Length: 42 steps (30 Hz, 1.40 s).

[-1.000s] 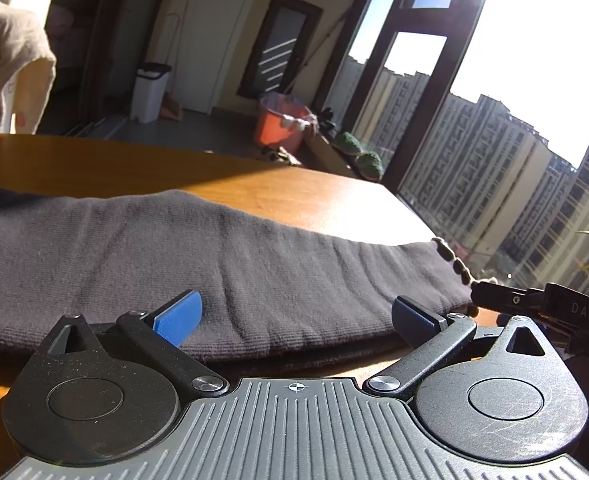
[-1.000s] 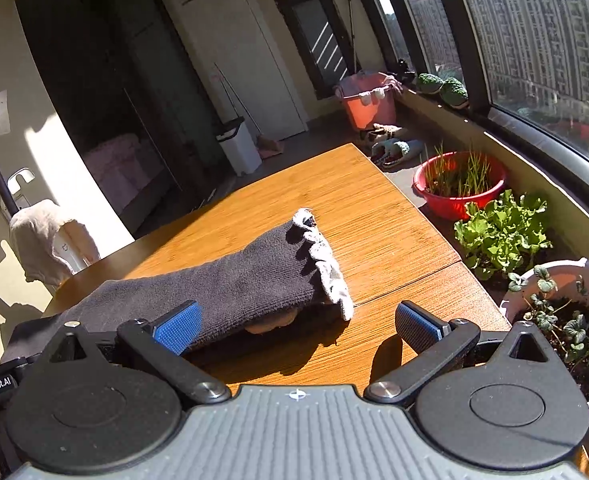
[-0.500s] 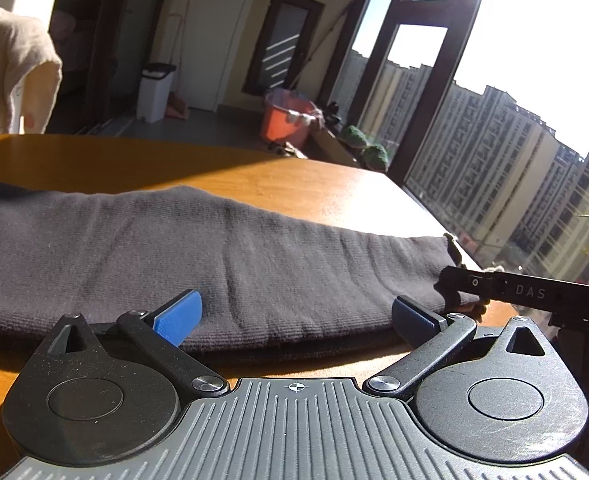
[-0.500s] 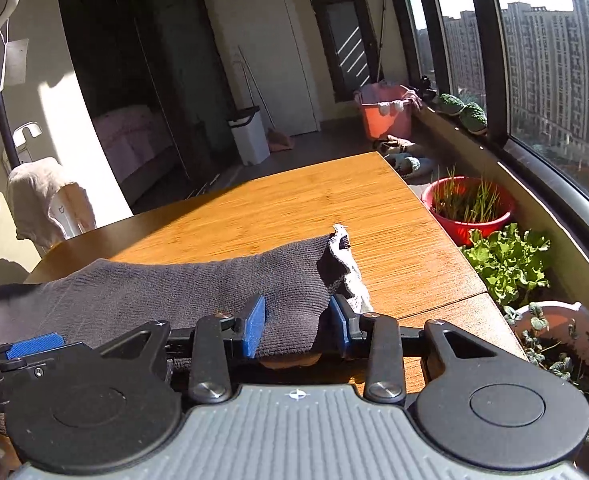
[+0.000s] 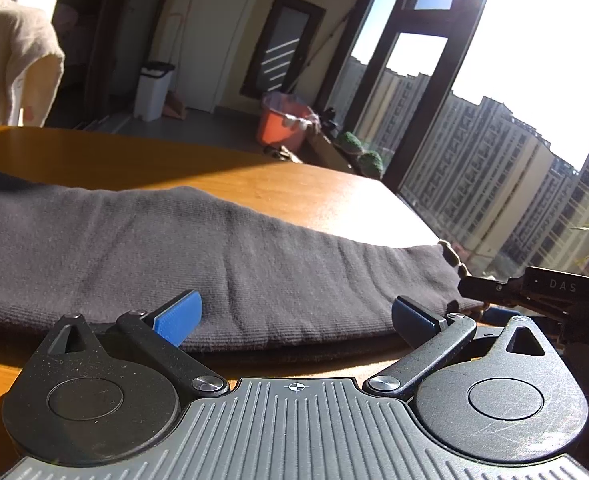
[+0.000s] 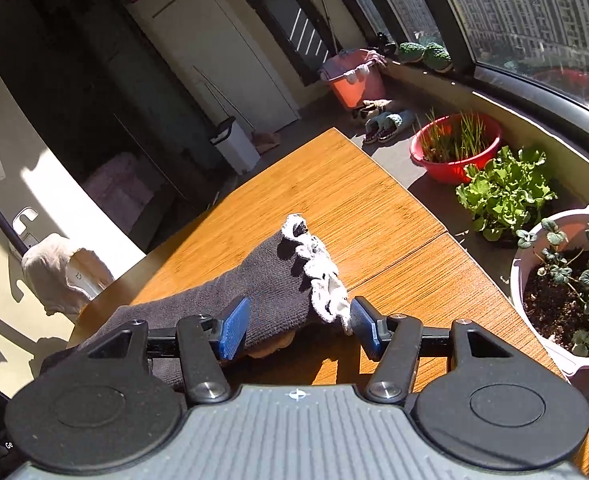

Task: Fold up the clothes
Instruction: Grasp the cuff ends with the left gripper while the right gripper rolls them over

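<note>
A dark grey knit garment (image 5: 214, 256) lies lengthwise on the wooden table (image 5: 254, 184). Its sleeve end has a white lace cuff (image 6: 322, 276). My right gripper (image 6: 298, 328) is shut on that cuff end, one blue pad against the grey knit and the other against the lace. The jaws stand partly apart around the bunched cloth, and the cuff end is slightly raised with shadow beneath. My left gripper (image 5: 294, 312) is open at the garment's near edge, its pads over the cloth and holding nothing. In the left wrist view the right gripper (image 5: 490, 300) shows at the cuff.
The table's right edge (image 6: 446, 236) drops off beside a white plant pot (image 6: 554, 280), leafy greens (image 6: 506, 188) and a red basin (image 6: 454, 148) on the floor. A cream cloth (image 5: 10, 60) hangs beyond the table's far left. Bare wood (image 6: 334, 200) lies beyond the cuff.
The right gripper went from wide open to closed around the cuff, then tilted downward; its pads now stand a little wider than half a second ago. The left gripper stayed open and nearly still.
</note>
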Available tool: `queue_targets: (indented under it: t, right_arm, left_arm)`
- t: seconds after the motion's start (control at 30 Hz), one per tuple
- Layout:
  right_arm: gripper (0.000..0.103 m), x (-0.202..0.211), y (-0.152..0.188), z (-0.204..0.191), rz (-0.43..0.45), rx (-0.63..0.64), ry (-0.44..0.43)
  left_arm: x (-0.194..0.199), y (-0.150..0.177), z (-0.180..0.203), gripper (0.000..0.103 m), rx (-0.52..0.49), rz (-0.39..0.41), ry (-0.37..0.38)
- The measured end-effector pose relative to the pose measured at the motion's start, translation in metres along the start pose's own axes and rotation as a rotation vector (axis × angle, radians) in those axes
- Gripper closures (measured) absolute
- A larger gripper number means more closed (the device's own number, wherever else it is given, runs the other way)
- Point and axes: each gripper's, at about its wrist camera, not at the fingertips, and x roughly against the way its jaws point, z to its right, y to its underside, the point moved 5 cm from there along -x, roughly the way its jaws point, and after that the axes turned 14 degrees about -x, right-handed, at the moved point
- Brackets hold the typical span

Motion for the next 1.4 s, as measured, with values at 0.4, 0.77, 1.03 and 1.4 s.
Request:
queue_targets:
  t: [0.4,0.77,1.03,1.4]
  right_arm:
    - [0.085,0.005,0.044,-0.084,0.085,0.612,0.016]
    - [0.066,0.009,0.050,-0.085,0.087,0.625,-0.003]
    - [0.061,0.002,0.001,-0.010,0.058,0.191,0.083]
    - [0.092,0.005,0.047,-0.091,0.054,0.591,-0.058]
  left_arm:
    - [-0.012,-0.047,0.019,0.000,0.070,-0.017,0.137]
    - [-0.066,-0.051,0.055,0.040,-0.200,-0.160,-0.003]
    - [-0.075,-0.049,0.048,0.037,-0.208,-0.163,-0.018]
    - [-0.066,-0.053,0.016,0.029,-0.073,-0.127,0.017]
